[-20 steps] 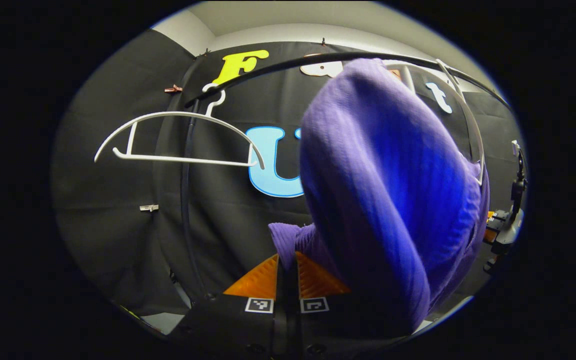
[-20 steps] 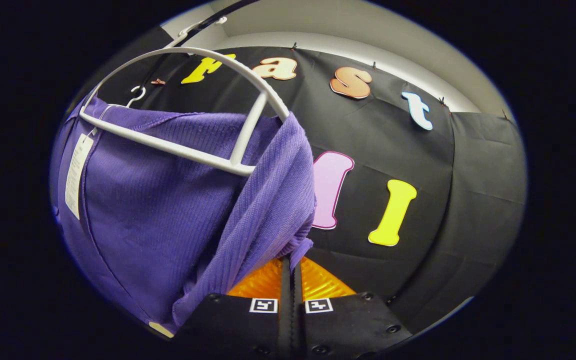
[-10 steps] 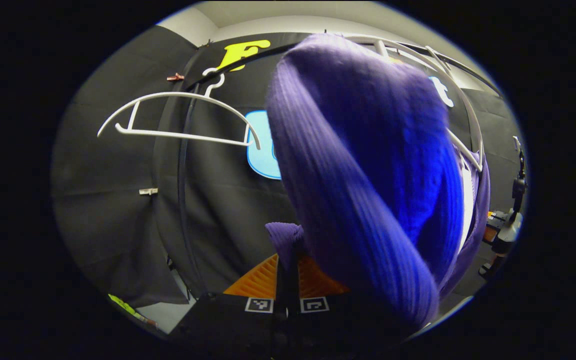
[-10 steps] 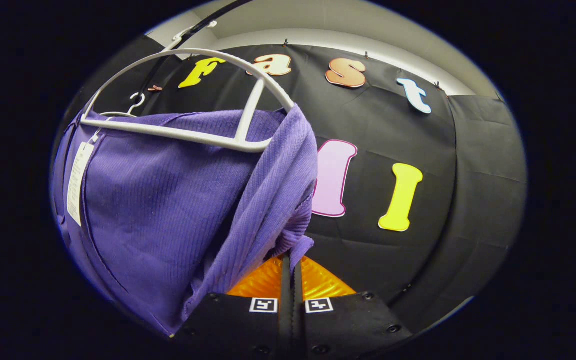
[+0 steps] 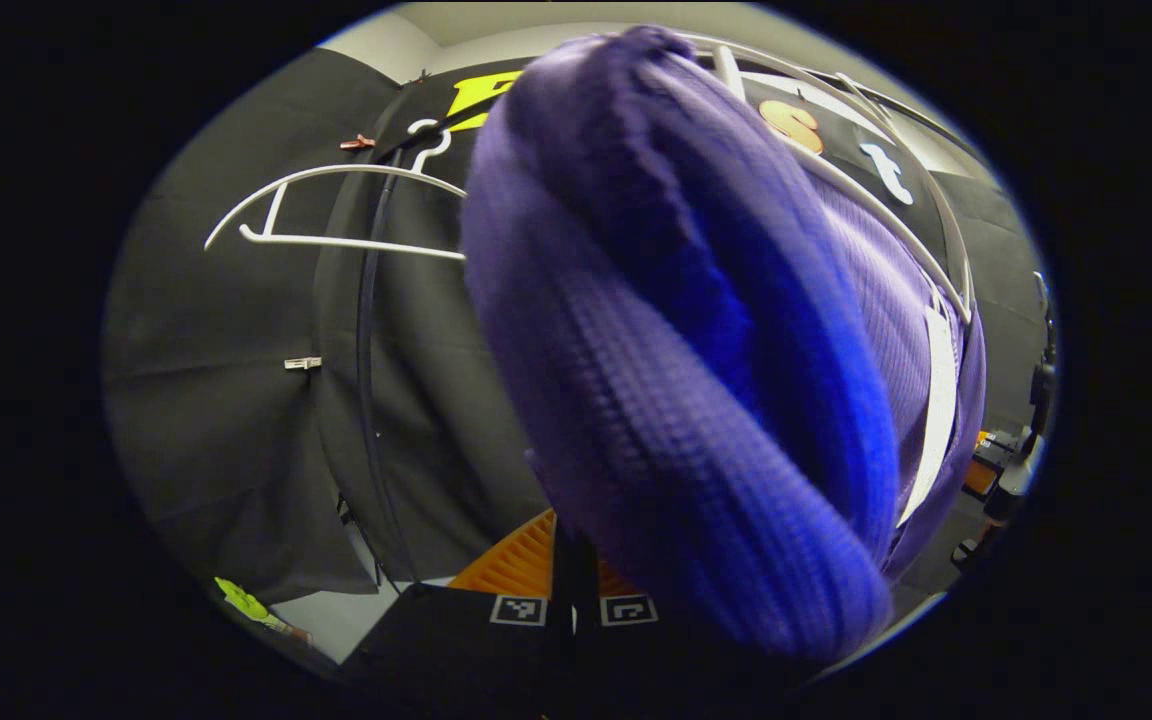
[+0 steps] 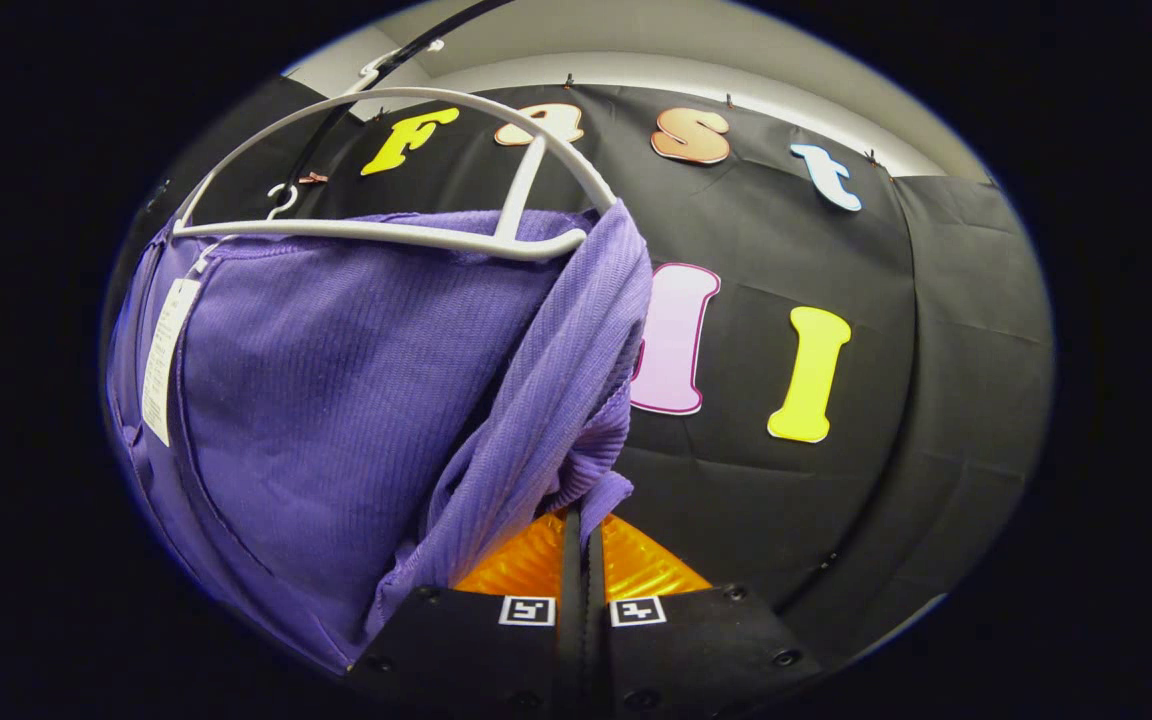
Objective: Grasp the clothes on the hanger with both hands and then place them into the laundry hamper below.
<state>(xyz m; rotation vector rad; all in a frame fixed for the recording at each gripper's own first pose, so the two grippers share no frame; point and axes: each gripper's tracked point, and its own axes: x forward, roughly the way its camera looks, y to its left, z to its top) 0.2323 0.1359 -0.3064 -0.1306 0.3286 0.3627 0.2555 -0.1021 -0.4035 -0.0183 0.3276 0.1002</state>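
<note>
Both grippers are pointing up w/ orange fingers pressed together: left gripper (image 5: 574,545) is pinching a fold of the purple garment (image 5: 696,380), right gripper (image 6: 583,545) is clamping its edge (image 6: 576,400).

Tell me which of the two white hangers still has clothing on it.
The nearer white hanger, on the right in the left gripper view, carries the purple garment. The farther hanger hangs bare on the rail.

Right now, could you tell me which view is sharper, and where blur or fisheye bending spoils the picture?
Left gripper view: the purple garment is close and smeared, its knit soft; the empty hanger and rail bow from fisheye. Right gripper view: sharper, the garment's ribbing and white tag crisp, its hanger also curved; lighting even, no glare.
</note>
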